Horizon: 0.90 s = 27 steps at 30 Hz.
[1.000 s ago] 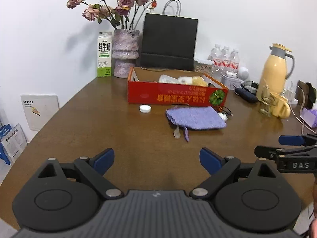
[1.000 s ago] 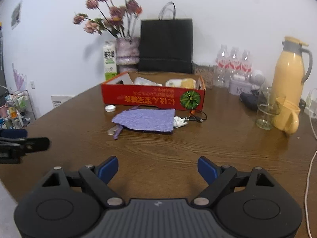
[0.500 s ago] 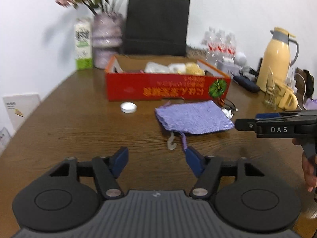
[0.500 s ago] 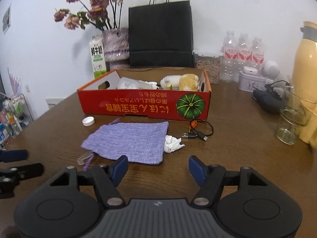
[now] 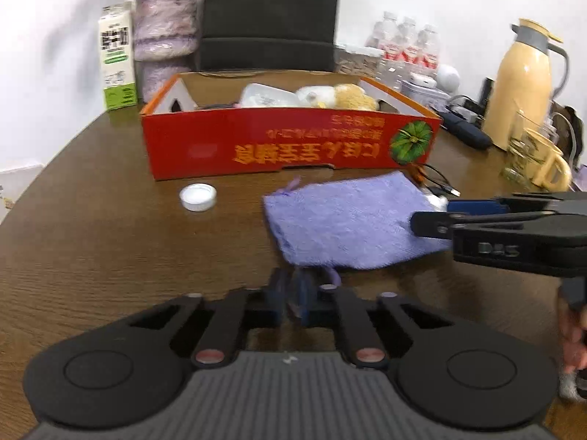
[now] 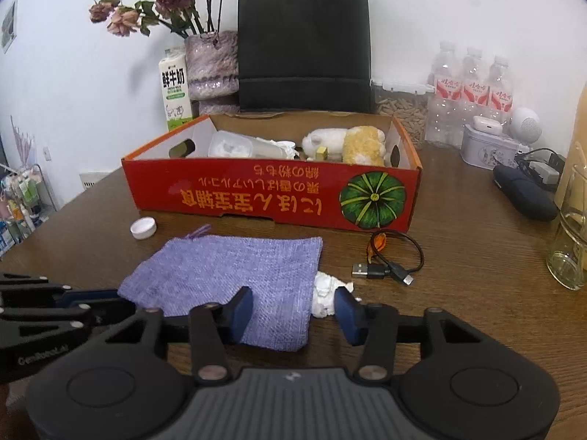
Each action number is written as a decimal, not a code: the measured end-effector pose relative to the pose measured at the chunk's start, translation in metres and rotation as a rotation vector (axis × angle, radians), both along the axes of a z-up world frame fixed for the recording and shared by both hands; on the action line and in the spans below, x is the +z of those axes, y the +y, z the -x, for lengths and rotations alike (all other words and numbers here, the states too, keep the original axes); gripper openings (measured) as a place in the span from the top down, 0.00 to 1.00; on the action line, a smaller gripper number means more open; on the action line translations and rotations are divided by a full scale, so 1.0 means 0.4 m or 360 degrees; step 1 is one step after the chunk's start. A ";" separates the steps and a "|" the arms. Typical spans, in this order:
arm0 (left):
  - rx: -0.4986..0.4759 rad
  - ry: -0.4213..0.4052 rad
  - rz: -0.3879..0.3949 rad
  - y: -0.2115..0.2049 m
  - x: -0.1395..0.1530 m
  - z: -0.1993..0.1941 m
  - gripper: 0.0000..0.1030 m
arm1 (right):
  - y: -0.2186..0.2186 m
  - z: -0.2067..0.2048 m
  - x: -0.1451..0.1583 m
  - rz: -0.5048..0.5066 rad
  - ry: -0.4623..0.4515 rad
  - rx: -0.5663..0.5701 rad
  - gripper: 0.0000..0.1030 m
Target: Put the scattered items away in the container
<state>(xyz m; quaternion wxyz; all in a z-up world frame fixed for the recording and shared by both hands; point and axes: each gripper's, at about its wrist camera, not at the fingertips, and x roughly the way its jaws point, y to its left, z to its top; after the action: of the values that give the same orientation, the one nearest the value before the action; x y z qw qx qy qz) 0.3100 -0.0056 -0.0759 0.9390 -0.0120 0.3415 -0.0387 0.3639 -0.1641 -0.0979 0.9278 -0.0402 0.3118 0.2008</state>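
At the purple cloth's (image 6: 227,275) near edge, the right tool (image 6: 293,311) is being held spread; the left tool (image 5: 291,293) is being kept pressed together at the cloth's drawstring corner.

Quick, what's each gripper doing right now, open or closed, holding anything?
Left gripper: shut at the purple pouch's near corner; what it pinches cannot be told.
Right gripper: open, empty, over the pouch.
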 end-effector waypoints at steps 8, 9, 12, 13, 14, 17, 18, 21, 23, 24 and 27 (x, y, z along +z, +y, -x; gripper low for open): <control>0.0035 -0.0024 -0.0082 -0.034 0.009 0.042 0.97 | 0.031 0.032 -0.027 0.0113 -0.0073 0.0039 0.96; 0.0053 -0.0034 -0.0070 -0.026 0.018 0.054 0.97 | 0.026 0.039 -0.020 0.0087 -0.0076 0.0041 0.97; 0.0089 -0.0069 -0.0077 -0.004 0.046 0.098 0.97 | 0.011 0.066 0.002 0.0054 -0.0111 0.0043 0.97; 0.0103 -0.0081 -0.0079 0.006 0.055 0.114 0.97 | 0.006 0.074 0.008 0.0046 -0.0110 0.0041 0.97; 0.0122 -0.0091 -0.0080 0.016 0.061 0.130 0.97 | 0.000 0.084 0.012 0.0029 -0.0099 0.0037 0.97; 0.0182 -0.0075 -0.0077 0.046 0.068 0.176 0.97 | -0.019 0.129 0.025 -0.0014 -0.0086 0.0023 0.97; 0.0195 -0.0056 -0.0070 0.057 0.067 0.191 0.97 | -0.028 0.152 0.031 -0.0026 -0.0091 0.0022 0.97; 0.0198 -0.0004 -0.0044 0.074 0.058 0.232 0.97 | -0.055 0.224 0.043 -0.0037 -0.0058 0.0050 0.97; 0.0181 0.0008 -0.0039 0.075 0.051 0.263 0.97 | -0.072 0.274 0.046 -0.0022 -0.0035 0.0084 0.97; 0.0144 0.0011 -0.0046 0.071 0.048 0.276 0.97 | -0.084 0.300 0.046 -0.0014 -0.0017 0.0102 0.97; 0.0124 -0.0012 -0.0076 0.065 0.044 0.299 0.95 | -0.113 0.344 0.033 0.0016 0.0054 0.0130 0.92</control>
<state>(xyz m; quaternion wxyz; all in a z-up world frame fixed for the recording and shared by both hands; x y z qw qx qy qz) 0.1906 0.0205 -0.0584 0.9412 -0.0028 0.3379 0.0060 0.2263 -0.2092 -0.0848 0.9132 -0.0541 0.3265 0.2377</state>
